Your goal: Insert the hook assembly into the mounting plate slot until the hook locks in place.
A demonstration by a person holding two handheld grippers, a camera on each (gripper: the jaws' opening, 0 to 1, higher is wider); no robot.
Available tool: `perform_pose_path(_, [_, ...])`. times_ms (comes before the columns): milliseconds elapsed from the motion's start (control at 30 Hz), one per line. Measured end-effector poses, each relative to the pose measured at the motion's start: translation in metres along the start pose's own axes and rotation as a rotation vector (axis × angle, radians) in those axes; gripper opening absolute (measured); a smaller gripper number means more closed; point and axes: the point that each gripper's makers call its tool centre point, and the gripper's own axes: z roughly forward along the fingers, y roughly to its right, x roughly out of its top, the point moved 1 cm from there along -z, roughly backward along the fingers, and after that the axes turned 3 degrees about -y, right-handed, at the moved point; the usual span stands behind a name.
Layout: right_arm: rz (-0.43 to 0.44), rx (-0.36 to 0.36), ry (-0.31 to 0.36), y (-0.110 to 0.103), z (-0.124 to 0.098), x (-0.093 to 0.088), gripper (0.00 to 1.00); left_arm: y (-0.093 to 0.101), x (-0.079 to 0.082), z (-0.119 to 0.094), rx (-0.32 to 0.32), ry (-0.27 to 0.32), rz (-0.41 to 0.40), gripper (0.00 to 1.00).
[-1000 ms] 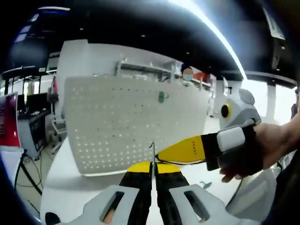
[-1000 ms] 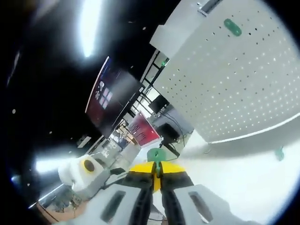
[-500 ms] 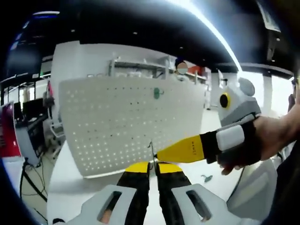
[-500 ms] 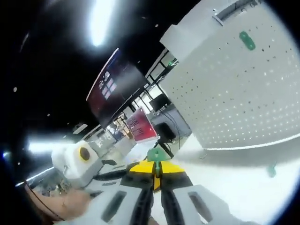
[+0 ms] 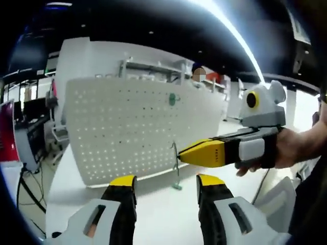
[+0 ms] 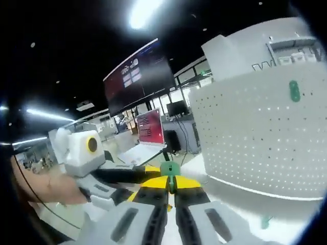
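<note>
My right gripper (image 5: pixel 180 155) comes in from the right in the left gripper view, shut on a thin wire hook (image 5: pixel 176 166) with a green end piece (image 5: pixel 177 187) hanging below it. In the right gripper view the green piece (image 6: pixel 170 168) sticks out just past my shut right gripper (image 6: pixel 170 179). My left gripper (image 5: pixel 166 181) stands open below the hook, its jaws wide apart and holding nothing. The white perforated mounting plate (image 5: pixel 133 132) stands upright behind, with a green hook (image 5: pixel 172 98) fixed near its top. The mounting plate (image 6: pixel 265 132) and its green hook (image 6: pixel 294 91) lie to the right.
The plate stands on a white table (image 5: pixel 153 214). A small green part (image 6: pixel 264 221) lies on the table near the plate's foot. A hand (image 5: pixel 301 148) holds the right gripper. The left gripper's body (image 6: pixel 84 148) and a hand (image 6: pixel 56 189) are at left. Screens and desks fill the background.
My left gripper has opened and let go of the wire hook, which now hangs from the shut right gripper alone. Both views have shifted with the hands.
</note>
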Motion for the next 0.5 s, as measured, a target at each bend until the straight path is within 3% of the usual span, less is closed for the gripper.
perform_pose_path(100, [-0.068, -0.014, -0.002, 0.001, 0.0, 0.002, 0.0, 0.002, 0.0, -0.001, -0.013, 0.007, -0.015, 0.61])
perform_pose_path(500, [-0.139, -0.071, 0.005, 0.011, -0.004, 0.005, 0.0, 0.017, 0.002, -0.001, -0.069, 0.025, -0.045, 0.87])
